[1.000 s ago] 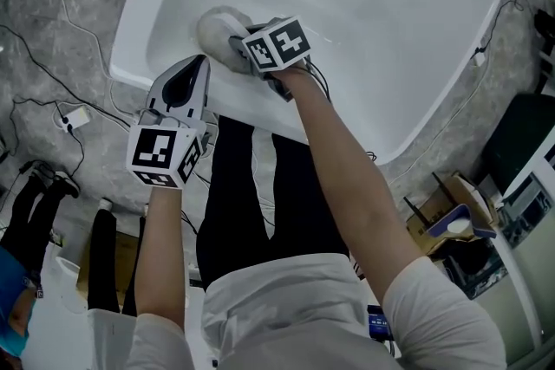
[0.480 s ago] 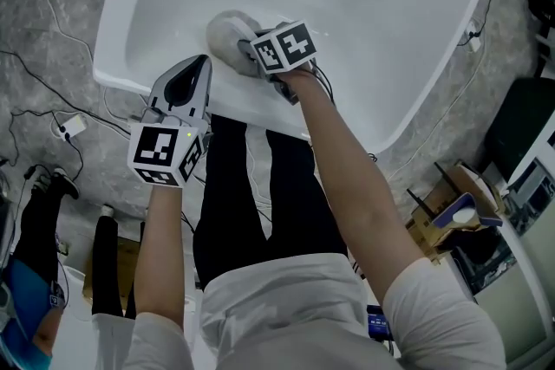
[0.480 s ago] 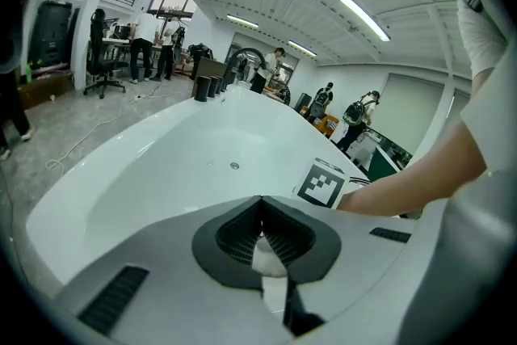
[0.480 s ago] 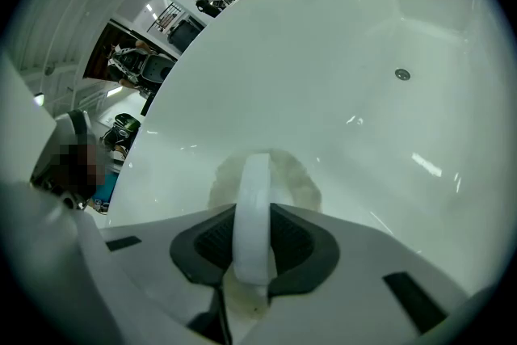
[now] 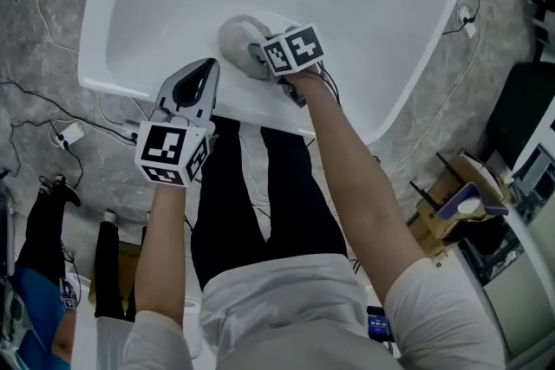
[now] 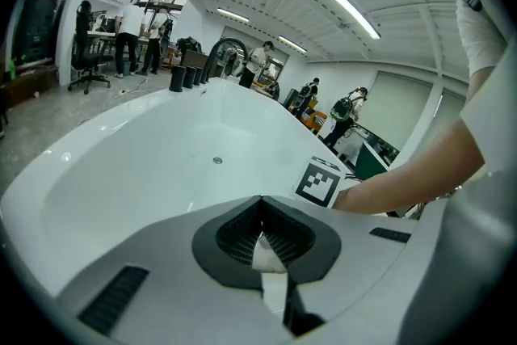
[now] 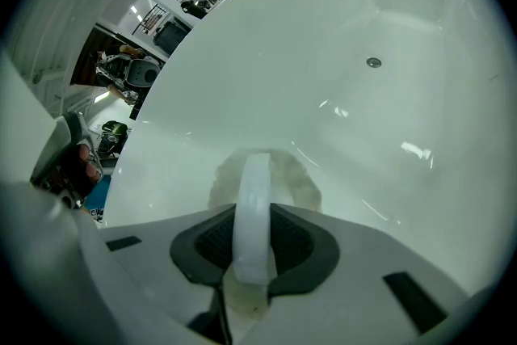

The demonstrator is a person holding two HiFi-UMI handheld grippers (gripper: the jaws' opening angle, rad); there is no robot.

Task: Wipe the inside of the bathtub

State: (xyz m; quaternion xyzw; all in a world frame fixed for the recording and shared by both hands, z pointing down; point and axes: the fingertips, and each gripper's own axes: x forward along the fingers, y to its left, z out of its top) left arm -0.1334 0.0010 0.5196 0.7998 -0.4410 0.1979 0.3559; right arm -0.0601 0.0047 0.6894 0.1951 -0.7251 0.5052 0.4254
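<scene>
The white bathtub (image 5: 102,75) fills the top of the head view. My right gripper (image 5: 257,56) reaches over the near rim and is shut on the white handle (image 7: 254,202) of a round grey-white scrubbing pad (image 5: 236,39). The pad (image 7: 297,178) presses flat against the tub's inner wall (image 7: 323,36) just below the near rim. My left gripper (image 5: 205,68) is shut with nothing in it, hovering at the near rim left of the right one. In the left gripper view the left gripper (image 6: 260,206) points along the tub (image 6: 153,166), with the right gripper's marker cube (image 6: 319,181) ahead.
A drain (image 7: 372,61) sits in the tub floor. Cables and a white plug (image 5: 69,133) lie on the grey floor at left. Boxes and clutter (image 5: 460,212) stand at right. Several people (image 6: 129,24) stand far beyond the tub. My black-clad legs (image 5: 251,195) are against the rim.
The right gripper has slid the pad to the right along the tub's near wall. The left gripper has shifted right along the rim with it, still shut.
</scene>
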